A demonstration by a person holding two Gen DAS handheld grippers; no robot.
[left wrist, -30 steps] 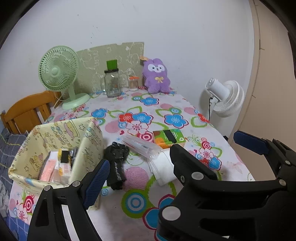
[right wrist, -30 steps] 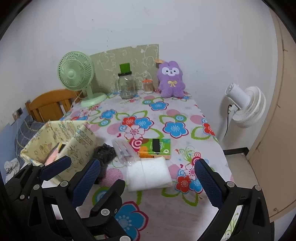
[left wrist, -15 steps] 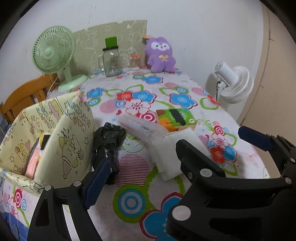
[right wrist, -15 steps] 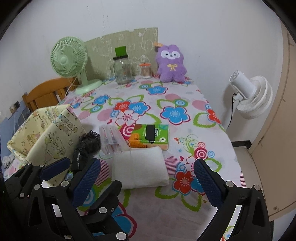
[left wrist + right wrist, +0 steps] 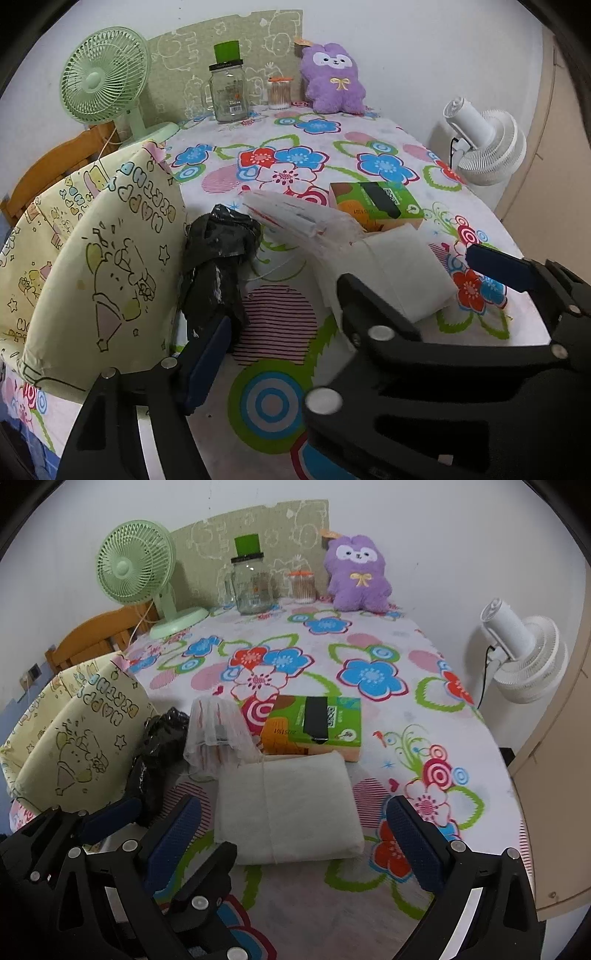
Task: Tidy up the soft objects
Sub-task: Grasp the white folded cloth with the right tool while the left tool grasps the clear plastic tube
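A white soft pack [image 5: 288,805] lies on the flowered tablecloth [image 5: 369,672], its far end against a green and orange tissue box [image 5: 317,723]. My right gripper [image 5: 293,805] is open, one finger on each side of the pack's near half and no pad pressing. Left of the pack lie a clear plastic packet [image 5: 295,218] and a crumpled black plastic bag [image 5: 218,258]. My left gripper [image 5: 291,332] is open and its jaws are closing, the left pad beside the bag's near end. The right gripper [image 5: 410,269] hides its other finger. The yellow fabric basket [image 5: 103,258] stands at the left.
A purple plush toy [image 5: 358,576], a glass jar [image 5: 251,587], a small swab jar [image 5: 303,585] and a green desk fan [image 5: 136,568] line the far edge. A white fan [image 5: 524,657] stands off the right side, and a wooden chair [image 5: 92,638] behind the basket.
Both grippers have sunk toward the table and tipped further down. The white pack, black bag and basket now loom larger, and the basket's inside has gone out of sight.
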